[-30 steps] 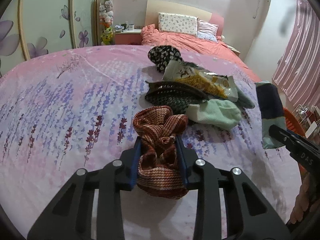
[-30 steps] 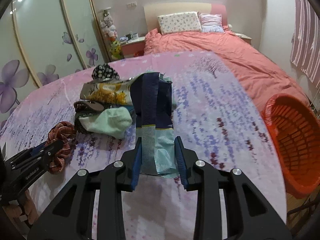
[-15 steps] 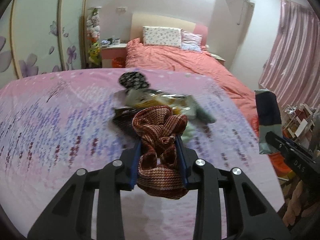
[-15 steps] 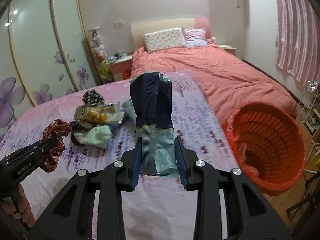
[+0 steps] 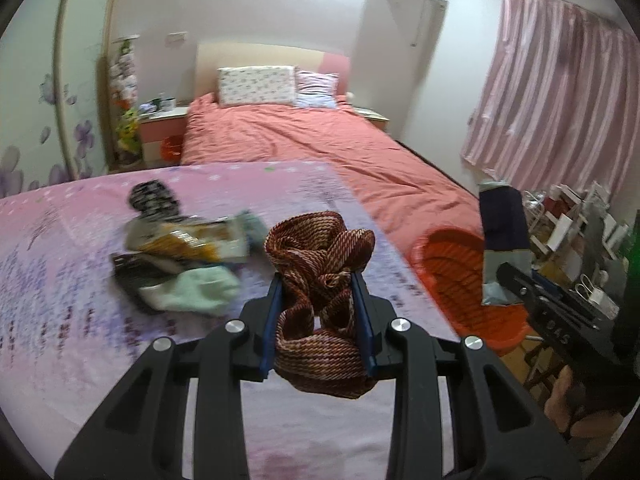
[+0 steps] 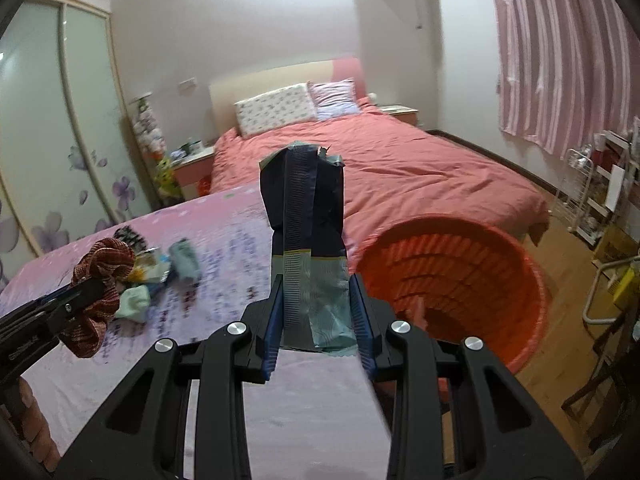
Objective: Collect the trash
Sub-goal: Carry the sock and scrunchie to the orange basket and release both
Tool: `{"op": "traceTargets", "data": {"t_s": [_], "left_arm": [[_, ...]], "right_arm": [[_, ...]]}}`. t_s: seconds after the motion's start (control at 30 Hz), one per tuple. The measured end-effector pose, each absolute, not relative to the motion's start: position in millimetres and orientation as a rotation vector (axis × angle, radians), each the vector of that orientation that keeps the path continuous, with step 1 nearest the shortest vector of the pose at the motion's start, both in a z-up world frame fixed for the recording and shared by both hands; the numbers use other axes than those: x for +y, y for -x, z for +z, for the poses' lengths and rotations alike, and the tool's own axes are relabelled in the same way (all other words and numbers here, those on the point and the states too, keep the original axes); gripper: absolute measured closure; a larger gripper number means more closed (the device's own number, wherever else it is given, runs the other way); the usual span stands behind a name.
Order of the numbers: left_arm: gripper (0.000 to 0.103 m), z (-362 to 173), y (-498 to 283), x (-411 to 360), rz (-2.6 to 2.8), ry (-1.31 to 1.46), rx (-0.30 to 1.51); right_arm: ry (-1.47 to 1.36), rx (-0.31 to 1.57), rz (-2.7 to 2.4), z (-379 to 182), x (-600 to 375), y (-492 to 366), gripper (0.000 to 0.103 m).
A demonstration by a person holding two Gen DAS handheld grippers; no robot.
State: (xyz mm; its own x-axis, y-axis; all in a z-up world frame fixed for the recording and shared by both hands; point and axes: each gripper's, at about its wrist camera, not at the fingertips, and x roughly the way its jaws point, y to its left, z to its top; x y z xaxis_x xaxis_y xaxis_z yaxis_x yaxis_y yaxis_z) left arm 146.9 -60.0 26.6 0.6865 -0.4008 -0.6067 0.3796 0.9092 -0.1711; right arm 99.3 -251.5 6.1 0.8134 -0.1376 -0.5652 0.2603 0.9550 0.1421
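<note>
My left gripper (image 5: 318,280) is shut on a bunched red-brown striped cloth (image 5: 320,256), held above the pink floral sheet. My right gripper (image 6: 316,284) is shut on a dark blue and pale green wrapper (image 6: 306,216) that stands upright between the pads. An orange plastic basket (image 6: 516,264) stands on the floor past the sheet's right edge, just right of the right gripper. From the left wrist view the wrapper (image 5: 502,232) hangs over the basket (image 5: 444,276). From the right wrist view the cloth (image 6: 98,280) and left gripper sit at the far left.
A small pile stays on the sheet (image 5: 60,264): a yellow snack bag (image 5: 188,240), a pale green cloth (image 5: 192,290), a dark item and a black-and-white patterned piece (image 5: 154,198). A bed with a red cover (image 6: 400,164) lies beyond. Shelves and clutter (image 6: 608,184) stand at right.
Both grippers have swung right and risen with their loads still gripped. The orange basket has come into view and now fills the right side; the pile has slid left.
</note>
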Motion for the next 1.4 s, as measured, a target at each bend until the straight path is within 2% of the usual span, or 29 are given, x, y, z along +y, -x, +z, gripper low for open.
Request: {"op": "traceTargets", "data": {"t_s": [0.5,1.0,1.13,1.2,1.27,1.4], "left_arm": [[0.07,21.6,-145.6,-180.8,-0.643,-0.035,0.69],[0.069,-17.1,-173.1,-274.7,-0.747,-0.098,0.762],[0.058,-25.8,-182.5,-288.8,-0.735,-0.114,0.778],[0.053,-29.8,-185.8,-290.5,-0.714,-0.12,0.786],[0.045,-33.1,-190.1,-286.8,-0.692,-0.117,0.794],[0.043,-39.8,-195.3,-272.6,-0.646,-0.125,0.805]], "right_arm": [[-0.307,0.565,-0.332,-11.4,-331.4,-87.1,0.071],[-0.412,0.612,-0.382,-41.6,-386.3,-96.7,0.07],[-0.431,0.631,-0.378,-47.7,-394.1,-99.6,0.066],[-0.433,0.64,-0.382,-50.1,-395.3,-100.1,0.052],[-0.433,0.643,-0.39,-50.8,-393.1,-99.6,0.05],[-0.448,0.661,-0.394,-53.8,-391.0,-96.2,0.049]]}}
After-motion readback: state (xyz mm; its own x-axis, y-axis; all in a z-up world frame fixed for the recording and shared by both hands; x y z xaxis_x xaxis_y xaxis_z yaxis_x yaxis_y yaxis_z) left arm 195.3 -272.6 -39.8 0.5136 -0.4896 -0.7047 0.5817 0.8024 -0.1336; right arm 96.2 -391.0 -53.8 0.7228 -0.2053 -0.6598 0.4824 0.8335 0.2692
